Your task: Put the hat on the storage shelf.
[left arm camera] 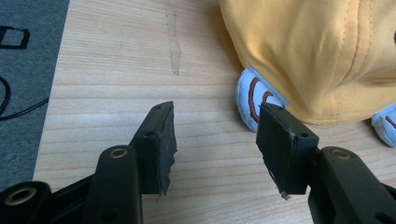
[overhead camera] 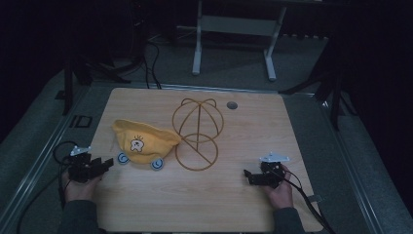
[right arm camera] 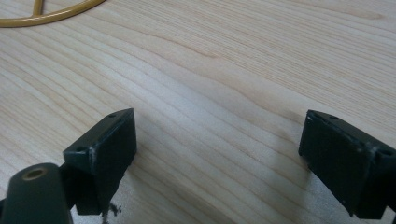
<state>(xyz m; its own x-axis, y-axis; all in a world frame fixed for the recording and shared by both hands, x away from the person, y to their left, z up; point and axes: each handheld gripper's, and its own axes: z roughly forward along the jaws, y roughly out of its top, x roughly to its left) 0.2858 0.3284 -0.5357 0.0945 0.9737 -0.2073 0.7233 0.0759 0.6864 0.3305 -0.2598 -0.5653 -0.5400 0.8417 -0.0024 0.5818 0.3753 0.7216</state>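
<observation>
Your pale wood-grain table (overhead camera: 234, 204) stands in a dark room; soft yellow cap (overhead camera: 143, 141) near its left edge, wire cap stand (overhead camera: 197, 134) mid-table; both grippers' (overhead camera: 104, 165) (overhead camera: 249, 176) jaws apart, empty.

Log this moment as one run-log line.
left gripper: open, empty, near yellow cap | right gripper: open, empty, over bare table | wire stand: upright beside cap, nothing on it

1 overhead cam, 2 close tabletop (overhead camera: 146, 204) cams
</observation>
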